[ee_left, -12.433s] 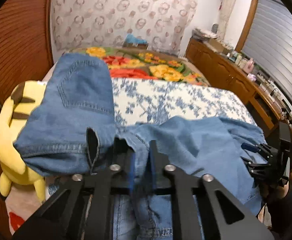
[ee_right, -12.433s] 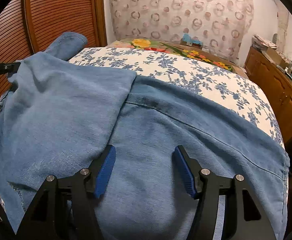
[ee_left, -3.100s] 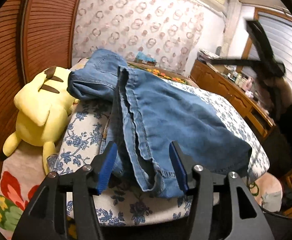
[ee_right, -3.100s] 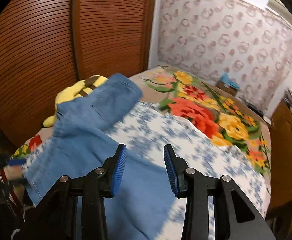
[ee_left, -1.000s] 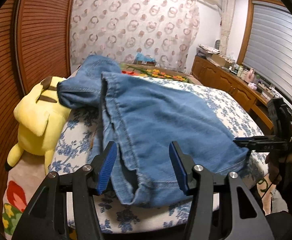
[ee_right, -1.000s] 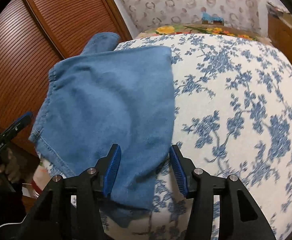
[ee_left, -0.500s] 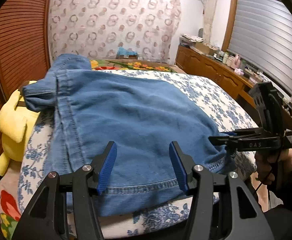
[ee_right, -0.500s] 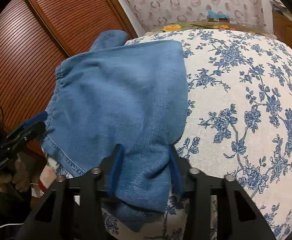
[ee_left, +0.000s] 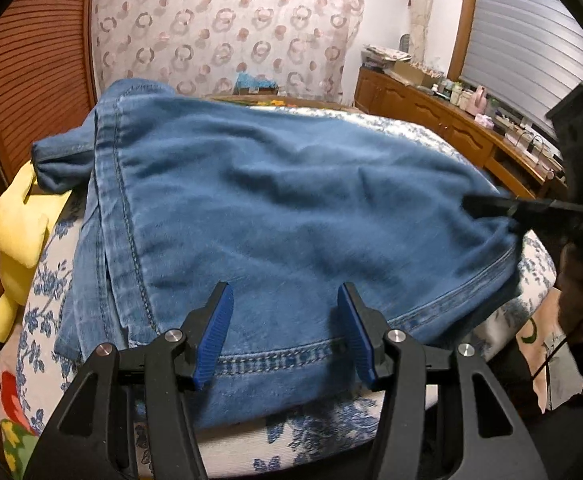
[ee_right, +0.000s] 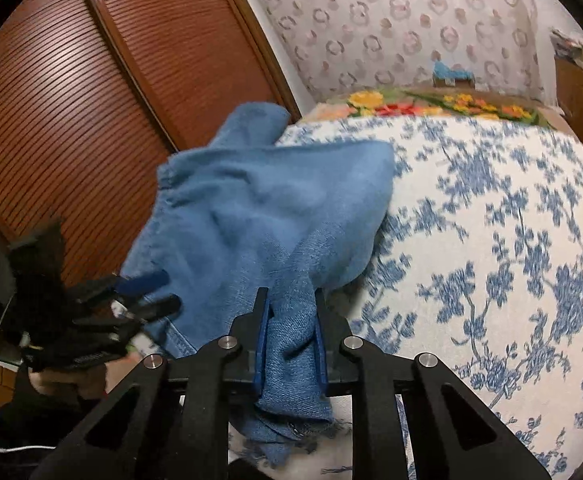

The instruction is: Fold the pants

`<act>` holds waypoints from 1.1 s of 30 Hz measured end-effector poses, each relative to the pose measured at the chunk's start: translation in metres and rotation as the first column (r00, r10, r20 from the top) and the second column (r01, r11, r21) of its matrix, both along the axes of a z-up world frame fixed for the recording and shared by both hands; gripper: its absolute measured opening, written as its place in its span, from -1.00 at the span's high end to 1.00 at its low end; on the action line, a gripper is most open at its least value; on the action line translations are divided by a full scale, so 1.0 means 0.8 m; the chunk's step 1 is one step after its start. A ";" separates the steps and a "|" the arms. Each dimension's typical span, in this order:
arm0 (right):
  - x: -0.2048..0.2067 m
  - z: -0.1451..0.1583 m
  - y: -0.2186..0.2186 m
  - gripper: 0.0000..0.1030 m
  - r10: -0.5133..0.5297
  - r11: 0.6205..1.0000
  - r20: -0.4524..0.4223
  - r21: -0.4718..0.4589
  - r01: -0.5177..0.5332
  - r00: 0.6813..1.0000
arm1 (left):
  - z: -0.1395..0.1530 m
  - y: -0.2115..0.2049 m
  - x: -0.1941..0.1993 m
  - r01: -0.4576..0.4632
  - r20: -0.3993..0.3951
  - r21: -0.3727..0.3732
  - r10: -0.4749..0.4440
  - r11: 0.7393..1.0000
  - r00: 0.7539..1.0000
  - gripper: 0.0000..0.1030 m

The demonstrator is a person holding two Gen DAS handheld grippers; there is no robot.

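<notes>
Setting: bedroom, with a bed under a blue-flowered white cover [ee_right: 511, 240], slatted wooden doors [ee_right: 91, 100] along one side and a ring-patterned curtain [ee_left: 227, 28] at the far wall.
Right gripper [ee_right: 291, 340]: jaws have just been closing and are now clamped on a bunched corner of the denim pants [ee_right: 259, 220]; the frayed hem hangs out below the blue pads.
Pants, from the right gripper: cloth rises from the pinch and spreads ahead and to the left, covering the near-left part of the bed, the cover bare to the right.
Left gripper [ee_left: 287, 332]: jaws stand apart, a blue pad on either side of the stitched hem [ee_left: 275, 354]; whether the pads touch the cloth cannot be told.
Pants, from the left gripper: denim lies directly ahead, running away across the bed, a double-stitched seam to the left.
Left of the left gripper: a yellow plush toy [ee_left: 19, 224] beside the bed edge, partly under a fold of denim.
Right of the left gripper: the other gripper, blurred, meeting the pants' far corner; beyond it a wooden dresser [ee_left: 431, 116] crowded with small items.
Far end: a bright floral blanket [ee_right: 431, 108] past the flowered cover.
</notes>
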State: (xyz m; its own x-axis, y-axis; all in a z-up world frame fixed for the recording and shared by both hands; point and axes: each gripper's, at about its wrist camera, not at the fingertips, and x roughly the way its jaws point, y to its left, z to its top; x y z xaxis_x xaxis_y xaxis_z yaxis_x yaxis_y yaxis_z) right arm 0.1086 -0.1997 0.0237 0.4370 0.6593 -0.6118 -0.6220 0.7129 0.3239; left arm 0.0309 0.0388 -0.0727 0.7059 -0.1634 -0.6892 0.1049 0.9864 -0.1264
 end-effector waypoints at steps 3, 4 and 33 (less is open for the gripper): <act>-0.006 0.014 0.002 0.65 0.021 1.000 0.033 0.013 -0.022 0.999 | -0.008 0.003 -0.004 0.001 -0.008 0.003 -0.001 1.000 1.000 -0.07; -0.008 0.019 0.003 0.66 0.028 0.999 0.042 0.015 -0.029 0.999 | -0.009 0.004 -0.005 0.002 -0.008 0.003 -0.002 1.000 1.000 -0.07; -0.013 -0.046 0.267 0.69 0.462 0.884 -0.037 -0.069 -0.463 0.886 | 0.051 0.195 -0.106 -0.346 0.135 -0.051 0.350 0.937 0.927 -0.07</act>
